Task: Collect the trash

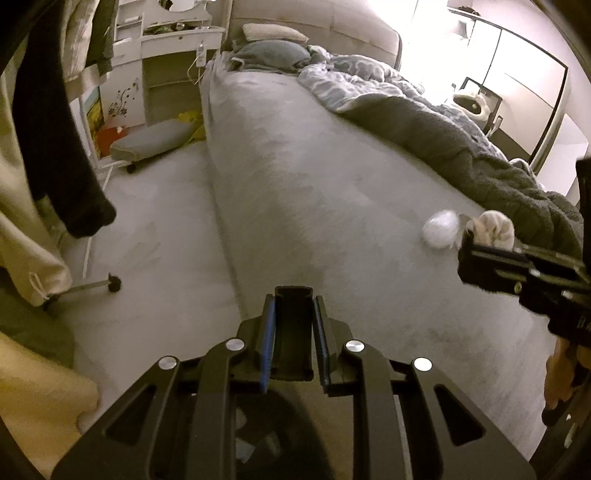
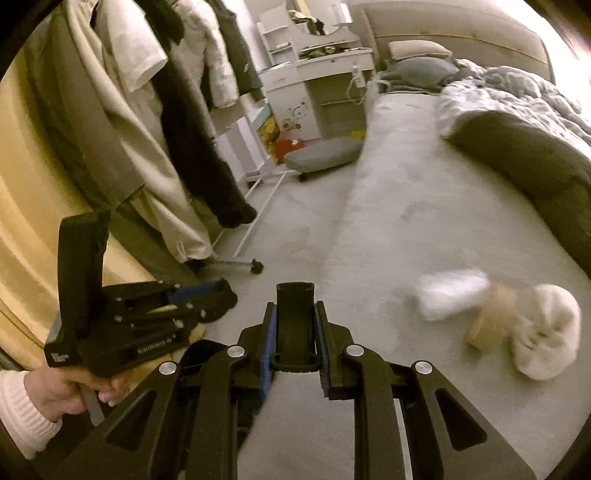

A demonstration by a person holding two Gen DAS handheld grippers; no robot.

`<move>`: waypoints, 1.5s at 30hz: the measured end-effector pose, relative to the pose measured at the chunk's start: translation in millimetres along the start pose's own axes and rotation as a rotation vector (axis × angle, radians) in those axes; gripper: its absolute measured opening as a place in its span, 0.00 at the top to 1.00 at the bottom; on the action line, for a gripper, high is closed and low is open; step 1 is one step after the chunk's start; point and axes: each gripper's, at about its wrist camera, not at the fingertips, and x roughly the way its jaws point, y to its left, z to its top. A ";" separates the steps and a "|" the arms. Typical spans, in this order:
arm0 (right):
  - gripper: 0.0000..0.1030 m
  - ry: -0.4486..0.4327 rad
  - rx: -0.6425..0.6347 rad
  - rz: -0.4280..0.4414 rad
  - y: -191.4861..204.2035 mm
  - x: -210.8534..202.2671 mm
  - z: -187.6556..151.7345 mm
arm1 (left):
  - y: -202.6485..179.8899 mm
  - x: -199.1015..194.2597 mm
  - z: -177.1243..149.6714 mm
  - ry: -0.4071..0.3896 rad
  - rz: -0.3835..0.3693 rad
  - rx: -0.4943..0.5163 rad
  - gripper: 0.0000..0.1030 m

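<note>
Black left gripper (image 2: 207, 291) with blue pads, silver rivets; hand (image 2: 70, 384) in white ribbed cuff

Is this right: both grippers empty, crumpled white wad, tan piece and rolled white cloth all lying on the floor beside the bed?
Wrong in one respect: they lie on the bed, not the floor. The right wrist view shows the crumpled white wad, tan piece and rolled white cloth on the light bed cover beside the dark blanket. The left gripper and right gripper hold nothing.

Probably a home bedroom: unmade bed (image 1: 295, 166), hanging clothes (image 2: 147, 110), vanity (image 1: 166, 33).
</note>
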 end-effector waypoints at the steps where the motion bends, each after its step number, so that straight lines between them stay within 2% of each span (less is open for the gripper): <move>1: 0.81 0.003 -0.007 0.007 5.2 3.5 1.6 | 5.2 -1.0 -2.9 0.007 0.002 -0.004 0.79; 6: 0.81 0.021 -0.043 0.036 33.2 23.0 8.4 | 28.0 -1.3 -17.8 0.055 0.013 -0.018 0.79; 21: 0.81 0.189 -0.158 0.067 97.3 89.7 -3.0 | 77.7 19.3 -90.0 0.355 0.057 -0.026 0.79; 25: 0.81 0.256 -0.180 0.073 107.6 107.2 -12.0 | 91.4 24.6 -111.9 0.434 0.047 -0.035 0.79; 29: 0.81 0.283 -0.189 0.076 113.8 118.5 -17.6 | 99.0 27.7 -133.4 0.501 -0.001 -0.052 0.79; 32: 0.81 0.304 -0.193 0.078 117.9 126.9 -21.1 | 101.1 28.2 -148.9 0.542 -0.008 -0.040 0.79; 33: 0.81 0.310 -0.195 0.080 119.2 129.0 -22.5 | 100.9 27.5 -153.2 0.549 -0.008 -0.035 0.78; 37: 0.81 0.337 -0.207 0.089 129.1 142.4 -28.3 | 105.3 22.2 -159.0 0.554 -0.014 -0.028 0.58; 42: 0.81 0.379 -0.221 0.091 136.9 157.3 -36.0 | 116.1 17.9 -152.9 0.532 -0.003 -0.044 0.45; 45: 0.81 0.406 -0.227 0.087 140.5 167.0 -41.6 | 123.7 9.6 -148.1 0.502 0.016 -0.052 0.45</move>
